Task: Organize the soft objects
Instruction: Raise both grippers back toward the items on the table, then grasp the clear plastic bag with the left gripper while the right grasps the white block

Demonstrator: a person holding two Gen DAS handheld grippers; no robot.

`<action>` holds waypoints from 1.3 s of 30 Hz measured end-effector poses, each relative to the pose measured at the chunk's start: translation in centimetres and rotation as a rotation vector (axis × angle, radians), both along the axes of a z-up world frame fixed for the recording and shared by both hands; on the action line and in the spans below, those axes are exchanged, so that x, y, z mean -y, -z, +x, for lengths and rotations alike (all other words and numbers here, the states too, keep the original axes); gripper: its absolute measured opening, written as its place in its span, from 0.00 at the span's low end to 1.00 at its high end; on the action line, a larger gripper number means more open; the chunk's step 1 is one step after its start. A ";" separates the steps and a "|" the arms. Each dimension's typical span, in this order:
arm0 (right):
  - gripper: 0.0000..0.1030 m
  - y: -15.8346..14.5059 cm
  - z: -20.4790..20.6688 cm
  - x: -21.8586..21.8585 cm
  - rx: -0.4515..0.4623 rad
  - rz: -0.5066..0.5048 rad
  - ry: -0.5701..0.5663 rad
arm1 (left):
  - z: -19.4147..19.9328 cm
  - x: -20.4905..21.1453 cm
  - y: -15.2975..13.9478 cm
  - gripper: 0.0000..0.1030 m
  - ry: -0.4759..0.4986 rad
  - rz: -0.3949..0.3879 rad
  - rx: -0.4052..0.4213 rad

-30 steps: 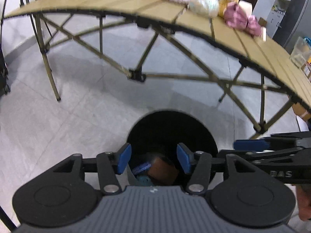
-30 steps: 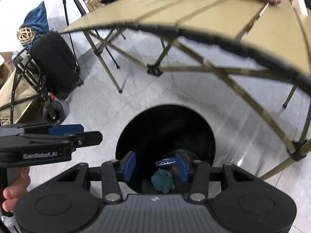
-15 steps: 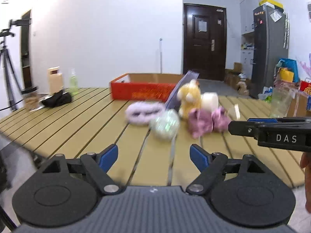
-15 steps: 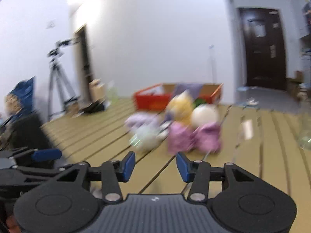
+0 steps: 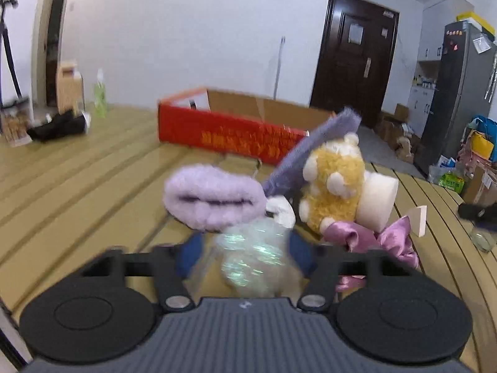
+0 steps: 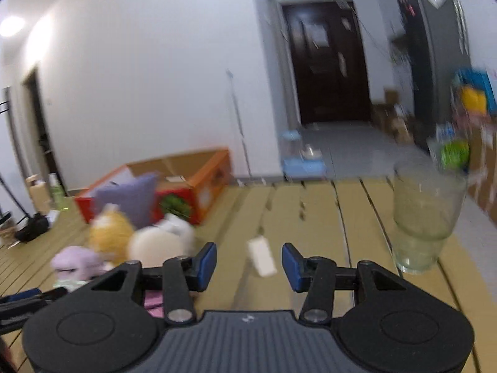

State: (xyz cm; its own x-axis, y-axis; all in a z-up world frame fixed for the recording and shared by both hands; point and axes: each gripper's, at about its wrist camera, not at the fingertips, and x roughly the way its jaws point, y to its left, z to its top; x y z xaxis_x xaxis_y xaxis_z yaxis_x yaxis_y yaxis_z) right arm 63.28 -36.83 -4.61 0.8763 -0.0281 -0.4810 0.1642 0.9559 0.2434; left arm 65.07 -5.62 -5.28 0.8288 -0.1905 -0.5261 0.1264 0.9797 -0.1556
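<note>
Shiny see-through soft ball (image 5: pixel 254 255), low in the middle of the left view, lying on the table (image 5: pixel 93 168). Sits right between the two blue tips of the left claw (image 5: pixel 245 256), spread wide on both sides of it. Too blurry to tell if the tips touch it yet. Looks lined up for a squeeze and a lift.

Just behind it, a fluffy purple roll (image 5: pixel 211 199). To the right of that, a yellow plush toy (image 5: pixel 335 183) leaning on a white foam block (image 5: pixel 376 199), with pink shiny bows (image 5: pixel 372 239) in front. All bunched close together in one pile, likely waiting for pick-up one by one.

Farther back, upper middle, a red cardboard box (image 5: pixel 230 130) with a grey-purple pillow (image 5: pixel 313 152) sticking out. Maybe the home for the soft things, only a guess.

In the right view, right claw (image 6: pixel 247 262) wide too, holding nothing. A small white piece (image 6: pixel 262 256) shows between its tips, farther off on the table. Tall clear glass (image 6: pixel 425 217) at the right side. Hard, so best not bumped.
</note>
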 end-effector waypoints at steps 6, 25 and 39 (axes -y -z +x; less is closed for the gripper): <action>0.47 0.9 4.7 1.4 -0.021 -0.004 -0.021 | 0.5 0.3 -0.3 0.31 0.026 -0.017 -0.025; 0.17 4.3 8.2 1.0 -0.093 -0.003 -0.056 | 0.1 0.4 -0.5 0.30 0.044 0.028 -0.022; 0.17 -5.1 -7.2 -6.5 0.106 -0.137 -0.258 | -11.9 -3.5 -4.1 0.29 0.087 -0.015 0.054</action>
